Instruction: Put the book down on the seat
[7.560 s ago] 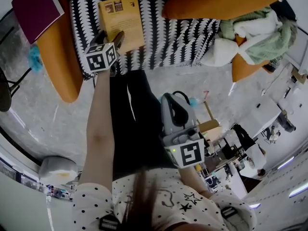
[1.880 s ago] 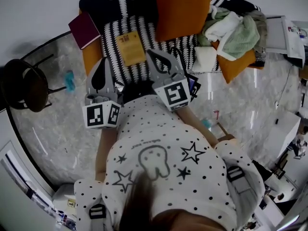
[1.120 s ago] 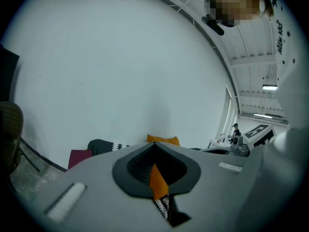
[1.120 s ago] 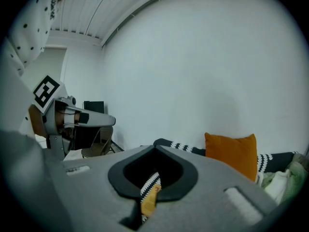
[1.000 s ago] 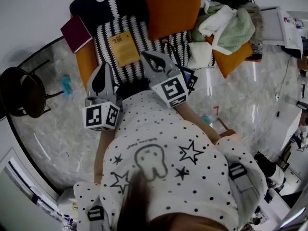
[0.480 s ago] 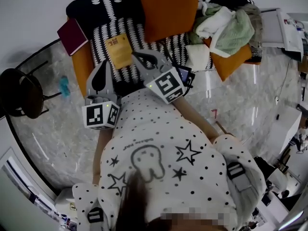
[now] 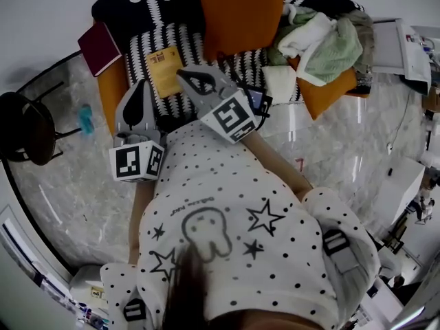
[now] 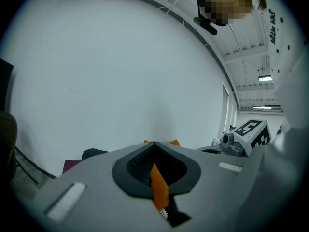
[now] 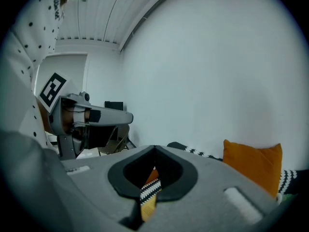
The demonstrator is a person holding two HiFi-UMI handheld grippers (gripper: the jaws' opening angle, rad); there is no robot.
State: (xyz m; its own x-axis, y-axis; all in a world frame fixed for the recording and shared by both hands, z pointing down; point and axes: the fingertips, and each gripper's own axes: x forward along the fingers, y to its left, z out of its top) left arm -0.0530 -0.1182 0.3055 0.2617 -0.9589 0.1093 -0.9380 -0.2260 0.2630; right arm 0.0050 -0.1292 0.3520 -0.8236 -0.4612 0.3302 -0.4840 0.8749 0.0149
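Fingers of the left gripper (image 7: 141, 85) and right gripper (image 7: 185, 76) are pressed together, empty; the yellow book (image 7: 167, 71) lies on the striped seat (image 7: 172, 36) just beyond them. Placing looks done; only backing away remains.

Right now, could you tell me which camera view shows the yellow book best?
The head view: the yellow book lies flat, almost whole, on the patterned seat. The right gripper view shows only a yellowish sliver, probably the book, through the gap in its jaws. The left gripper view shows none of it.
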